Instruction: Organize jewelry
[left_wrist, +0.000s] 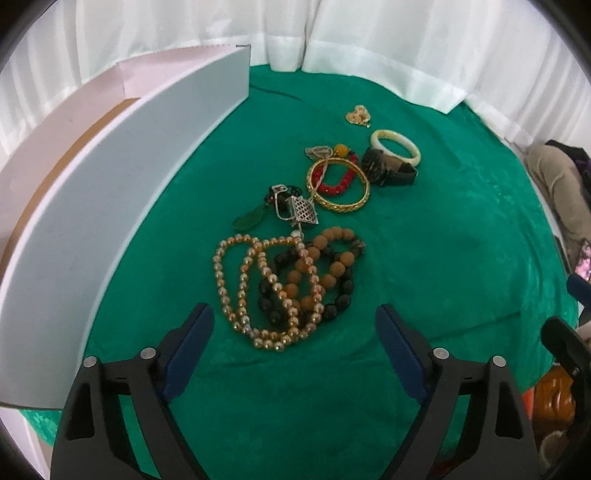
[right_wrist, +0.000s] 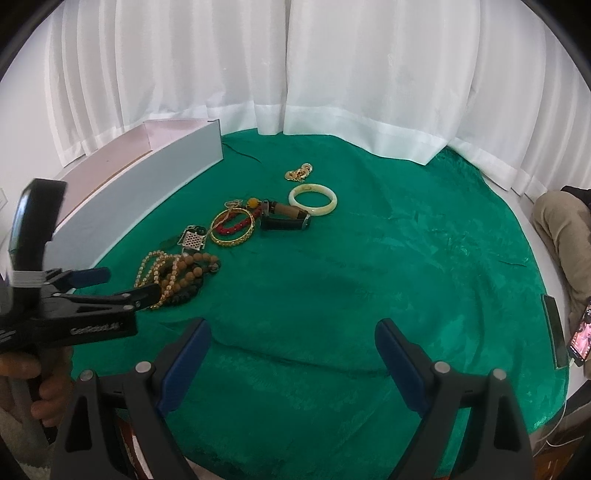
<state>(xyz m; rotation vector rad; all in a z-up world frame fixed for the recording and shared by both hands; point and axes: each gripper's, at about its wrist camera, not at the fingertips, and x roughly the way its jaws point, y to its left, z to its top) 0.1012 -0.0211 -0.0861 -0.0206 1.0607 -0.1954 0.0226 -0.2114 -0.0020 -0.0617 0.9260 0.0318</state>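
Jewelry lies in a loose pile on the green cloth (left_wrist: 443, 258): a pearl necklace (left_wrist: 236, 284), brown and black bead bracelets (left_wrist: 325, 273), a silver filigree pendant (left_wrist: 303, 215), a gold bangle (left_wrist: 338, 184) over red beads, a black watch (left_wrist: 388, 168), a cream bangle (left_wrist: 395, 144) and a gold brooch (left_wrist: 358, 115). My left gripper (left_wrist: 295, 332) is open, just short of the pearl necklace. It shows in the right wrist view (right_wrist: 129, 282) next to the beads (right_wrist: 184, 273). My right gripper (right_wrist: 293, 343) is open and empty over bare cloth.
An open white box (left_wrist: 129, 177) with a brown inside stands along the left of the cloth, also in the right wrist view (right_wrist: 147, 177). White curtains hang behind. A seated person's leg (right_wrist: 561, 221) and a phone (right_wrist: 581, 339) are at the right edge.
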